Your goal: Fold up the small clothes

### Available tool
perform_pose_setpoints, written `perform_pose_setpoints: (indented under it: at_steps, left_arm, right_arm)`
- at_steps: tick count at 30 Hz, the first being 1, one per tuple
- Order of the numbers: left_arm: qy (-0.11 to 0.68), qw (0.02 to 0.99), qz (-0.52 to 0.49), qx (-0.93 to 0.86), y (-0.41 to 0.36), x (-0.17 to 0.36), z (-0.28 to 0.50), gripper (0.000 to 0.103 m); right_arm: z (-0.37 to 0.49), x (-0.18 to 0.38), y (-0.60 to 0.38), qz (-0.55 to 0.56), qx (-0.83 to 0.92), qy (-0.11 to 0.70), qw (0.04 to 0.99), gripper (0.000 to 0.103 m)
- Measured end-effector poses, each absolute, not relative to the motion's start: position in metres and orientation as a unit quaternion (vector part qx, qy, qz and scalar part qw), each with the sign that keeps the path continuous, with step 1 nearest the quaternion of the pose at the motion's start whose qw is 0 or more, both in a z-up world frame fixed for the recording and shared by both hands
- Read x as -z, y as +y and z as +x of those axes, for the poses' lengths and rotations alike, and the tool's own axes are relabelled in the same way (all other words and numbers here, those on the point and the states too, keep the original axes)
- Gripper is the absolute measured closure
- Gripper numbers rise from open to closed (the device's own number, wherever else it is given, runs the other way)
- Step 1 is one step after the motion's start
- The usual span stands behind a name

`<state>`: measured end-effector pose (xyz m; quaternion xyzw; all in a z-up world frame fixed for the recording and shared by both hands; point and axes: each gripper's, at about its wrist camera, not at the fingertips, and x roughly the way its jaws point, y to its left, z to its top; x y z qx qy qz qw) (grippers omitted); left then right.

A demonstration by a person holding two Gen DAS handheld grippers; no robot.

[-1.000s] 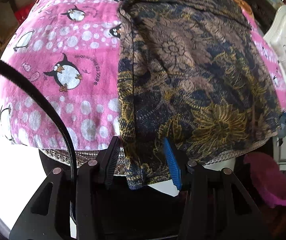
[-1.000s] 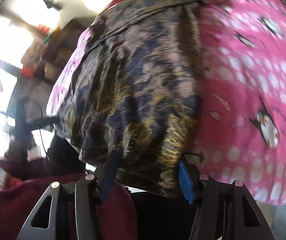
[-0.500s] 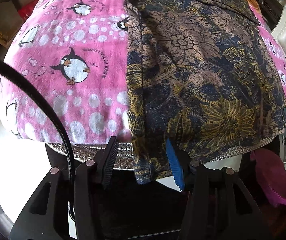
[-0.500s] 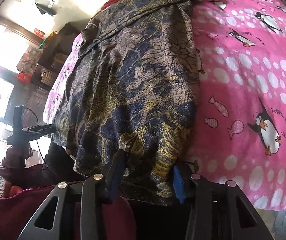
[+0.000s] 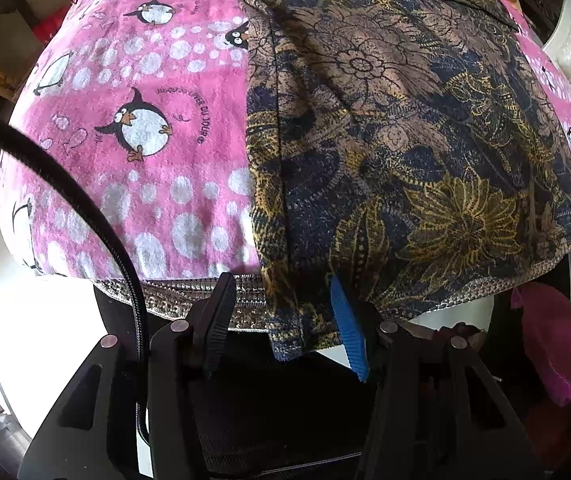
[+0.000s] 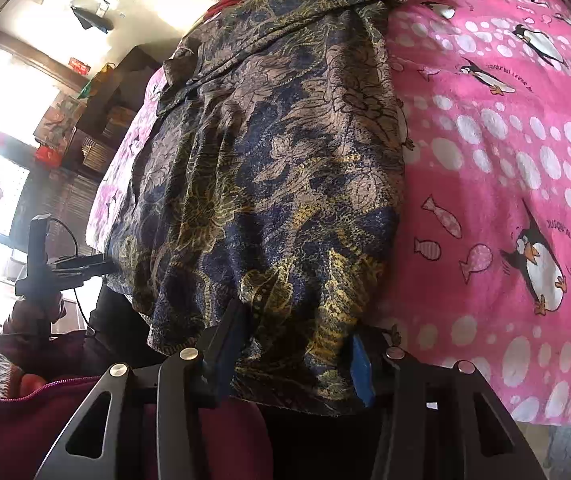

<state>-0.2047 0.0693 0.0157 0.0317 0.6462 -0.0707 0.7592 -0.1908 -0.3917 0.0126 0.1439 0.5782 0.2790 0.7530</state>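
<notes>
Left gripper [image 5: 283, 320]: fingers spread wide; the near left corner of the patterned garment [image 5: 385, 128] hangs down between them, nearer the blue pad [image 5: 347, 336] than the black ribbed pad [image 5: 217, 316], and neither pad presses the cloth
Right gripper [image 6: 291, 354]: fingers also apart, straddling the garment's near right corner; the hem droops between the dark pad [image 6: 225, 348] and the blue one [image 6: 359, 372], loose, not pinched
Patterned garment: navy, brown and gold floral fabric, spread flat ahead of both grippers, its near hem falling over the front edge of the surface
Pink penguin blanket [image 5: 137, 128]: under the garment, showing to the left of the left gripper and, in the right wrist view [image 6: 505, 160], to the right of the right gripper
Silver trim [image 5: 189, 300]: along the blanket's front edge, just ahead of the left gripper's black pad
Black cable [image 5: 85, 216]: curves down to the left gripper's body
Magenta cloth [image 5: 553, 344]: low on the left gripper's right side
</notes>
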Motion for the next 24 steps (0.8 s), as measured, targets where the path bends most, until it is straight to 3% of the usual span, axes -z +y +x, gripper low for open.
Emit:
perform_pose_setpoints:
  at_steps: [24]
  left_arm:
    - [0.646,0.759,0.028,0.071,0.0701,-0.0149,-0.2045,0.054]
  right_arm:
    - [-0.1902,-0.0129,-0.3924,0.141,-0.280,0.579,0.752,0.056]
